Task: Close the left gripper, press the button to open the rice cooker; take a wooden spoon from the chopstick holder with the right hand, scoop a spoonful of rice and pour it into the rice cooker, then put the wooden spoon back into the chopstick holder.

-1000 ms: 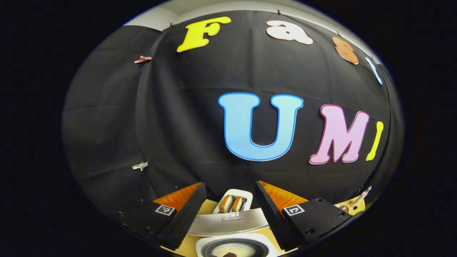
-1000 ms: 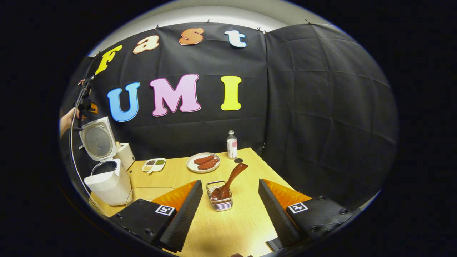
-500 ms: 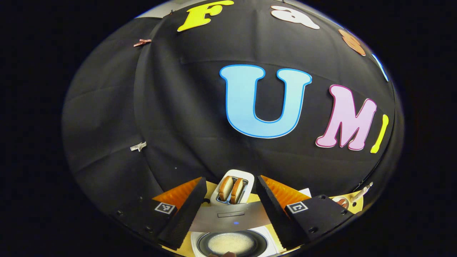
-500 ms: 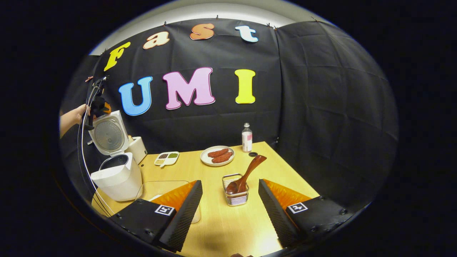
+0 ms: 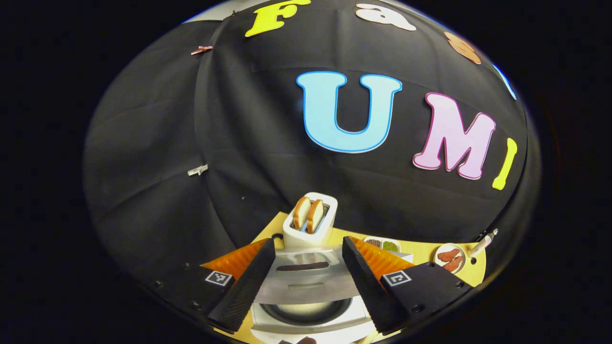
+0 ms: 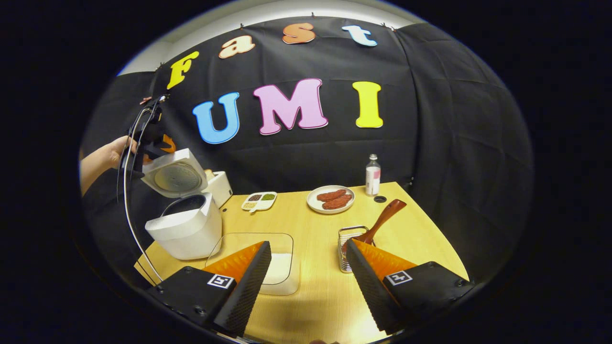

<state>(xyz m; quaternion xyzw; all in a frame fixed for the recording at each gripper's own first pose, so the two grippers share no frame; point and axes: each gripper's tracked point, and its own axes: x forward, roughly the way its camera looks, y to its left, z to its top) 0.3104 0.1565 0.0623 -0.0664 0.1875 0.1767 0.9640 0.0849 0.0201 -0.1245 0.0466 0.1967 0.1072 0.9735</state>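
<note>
The white rice cooker (image 6: 184, 229) stands at the table's left with its lid (image 6: 174, 177) tilted about halfway down over the pot. A hand (image 6: 103, 157) holds my left gripper (image 6: 148, 138) just behind and above that lid. In the left gripper view the left gripper (image 5: 308, 243) is open, and the lid's silver inner face (image 5: 306, 282) and the dark pot (image 5: 306, 310) lie between its fingers. My right gripper (image 6: 308, 244) is open over the table, holding nothing. The wooden spoon (image 6: 382, 220) leans in the wire chopstick holder (image 6: 345, 239), beside the right finger. A clear dish of rice (image 6: 282, 267) sits by the other finger.
A white toaster (image 5: 310, 220) with two bread slices stands behind the cooker. A sectioned dish (image 6: 259, 200), a plate of sausages (image 6: 331, 198) and a small bottle (image 6: 373, 174) line the table's far side. A cable (image 6: 129, 215) hangs from the left gripper.
The cooker lid has swung from upright to about half shut, and the left gripper has dipped toward it. The right gripper has shifted, so the spoon holder now sits by its right finger.
</note>
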